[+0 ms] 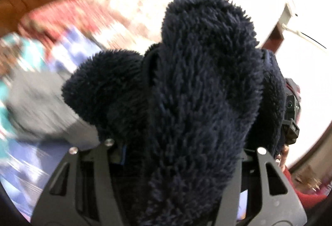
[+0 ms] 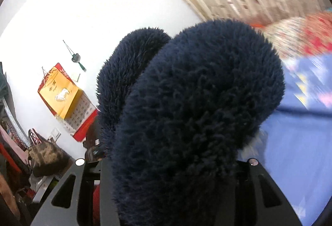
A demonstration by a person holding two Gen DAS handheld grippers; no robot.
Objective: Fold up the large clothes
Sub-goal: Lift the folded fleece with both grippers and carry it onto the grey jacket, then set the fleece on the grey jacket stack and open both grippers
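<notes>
Bunching between both grippers' jaws: navy fleece garment [image 1: 197, 85], fingers hidden.

Left gripper [image 1: 178, 149]: matte black angular frame plates with slotted triangular cut-outs and round silver screws at the upper corners. Right gripper [image 2: 170, 161]: the same black plates, cut-outs and silver screws, its jaws hidden.
</notes>
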